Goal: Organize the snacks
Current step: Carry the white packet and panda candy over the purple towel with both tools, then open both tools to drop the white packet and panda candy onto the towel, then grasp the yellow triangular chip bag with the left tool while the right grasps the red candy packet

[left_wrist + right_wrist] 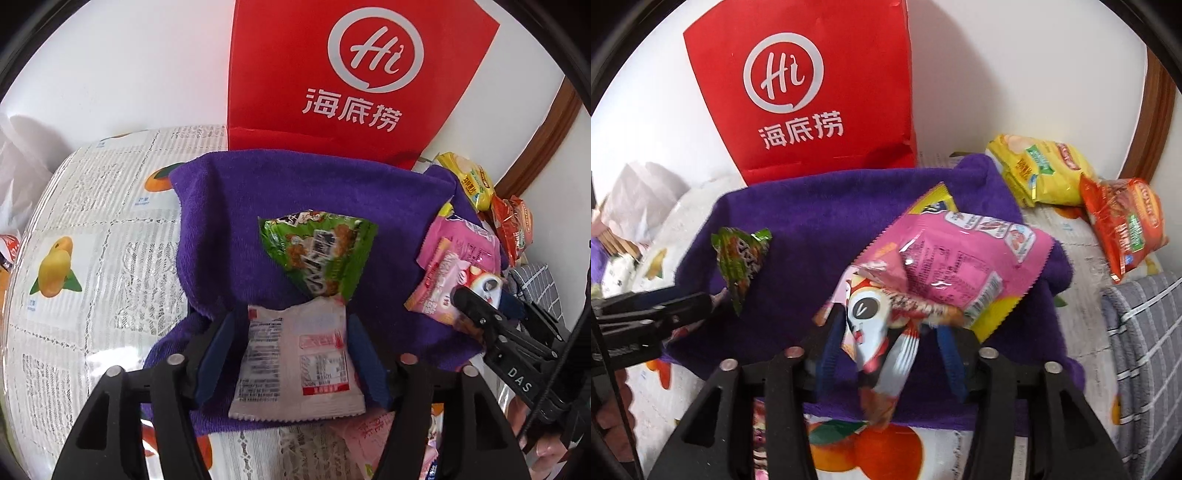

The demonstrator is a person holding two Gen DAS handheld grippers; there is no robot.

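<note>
Purple towel: left claw grips white packet; right claw grips panda packet.

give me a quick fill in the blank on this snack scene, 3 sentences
The towel under the snacks is ____ in colour.
The paper bag standing behind the towel is ____.
The left gripper has a ____ snack packet between its fingers.

Missing words: purple; red; white
</note>
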